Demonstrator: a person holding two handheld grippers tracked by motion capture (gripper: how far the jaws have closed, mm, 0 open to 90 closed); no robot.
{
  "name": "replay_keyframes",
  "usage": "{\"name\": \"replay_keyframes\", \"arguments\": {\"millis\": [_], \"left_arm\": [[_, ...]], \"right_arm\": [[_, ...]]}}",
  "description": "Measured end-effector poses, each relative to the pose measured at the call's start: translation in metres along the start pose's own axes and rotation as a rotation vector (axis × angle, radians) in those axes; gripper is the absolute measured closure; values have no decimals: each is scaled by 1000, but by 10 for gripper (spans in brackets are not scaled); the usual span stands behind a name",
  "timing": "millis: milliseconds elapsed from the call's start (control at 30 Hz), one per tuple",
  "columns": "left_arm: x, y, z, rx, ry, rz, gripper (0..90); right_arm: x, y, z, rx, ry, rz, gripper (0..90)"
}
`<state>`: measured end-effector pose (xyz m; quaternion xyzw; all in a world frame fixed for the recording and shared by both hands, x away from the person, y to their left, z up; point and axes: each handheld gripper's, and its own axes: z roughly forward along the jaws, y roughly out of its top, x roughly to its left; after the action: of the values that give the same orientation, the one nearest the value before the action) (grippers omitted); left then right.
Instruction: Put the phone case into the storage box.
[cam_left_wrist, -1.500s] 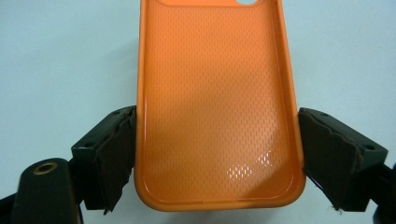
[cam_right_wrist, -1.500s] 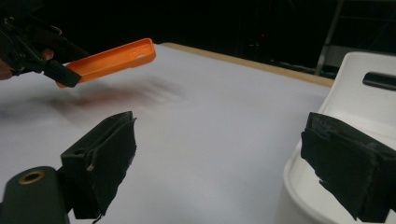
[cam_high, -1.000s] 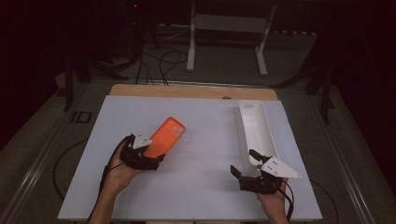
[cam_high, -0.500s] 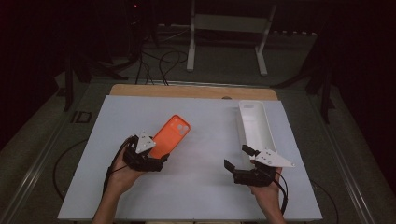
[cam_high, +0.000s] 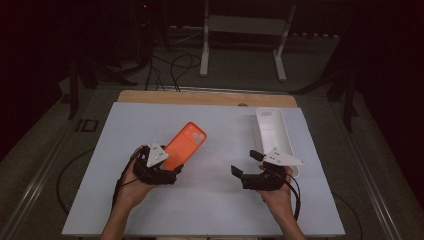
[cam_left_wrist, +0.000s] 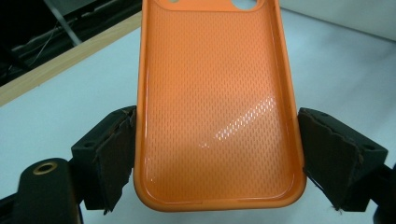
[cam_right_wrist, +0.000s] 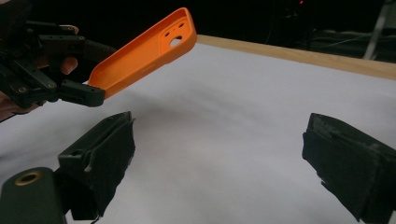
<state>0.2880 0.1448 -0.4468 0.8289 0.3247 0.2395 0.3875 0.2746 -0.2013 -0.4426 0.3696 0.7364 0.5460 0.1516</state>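
Note:
An orange phone case (cam_high: 185, 145) is held by its near end in my left gripper (cam_high: 170, 167), tilted up off the white mat. In the left gripper view its hollow inside (cam_left_wrist: 217, 102) faces the camera, and both black pads press on its long sides; the left gripper (cam_left_wrist: 217, 121) is shut on it. My right gripper (cam_high: 245, 162) hovers low over the mat at the right, its jaws open, empty and pointing left. From the right gripper (cam_right_wrist: 222, 120) I see the orange case (cam_right_wrist: 144, 51) and the left gripper (cam_right_wrist: 56, 88) at upper left.
A white oblong case-like shell (cam_high: 272, 131) lies on the mat just beyond the right hand. The white mat (cam_high: 215, 200) covers a table with a wooden far edge (cam_high: 200, 97). A white stand (cam_high: 245, 30) and cables (cam_high: 175, 65) are on the floor behind.
My right gripper has drifted left and slightly up, away from the white shell. The left gripper and orange case have stayed nearly still.

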Motion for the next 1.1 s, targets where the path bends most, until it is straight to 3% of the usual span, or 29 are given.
{"name": "replay_keyframes", "arguments": {"millis": [400,733,1100], "left_arm": [[-6,4,-3,-24,-1,28,165],[-11,8,-6,-40,-9,48,165],[-20,13,-9,-57,-22,75,165]], "right_arm": [[4,14,18,28,34,15,89],[1,21,33,33,75,58,89],[7,31,48,51,118,56,89]]}}
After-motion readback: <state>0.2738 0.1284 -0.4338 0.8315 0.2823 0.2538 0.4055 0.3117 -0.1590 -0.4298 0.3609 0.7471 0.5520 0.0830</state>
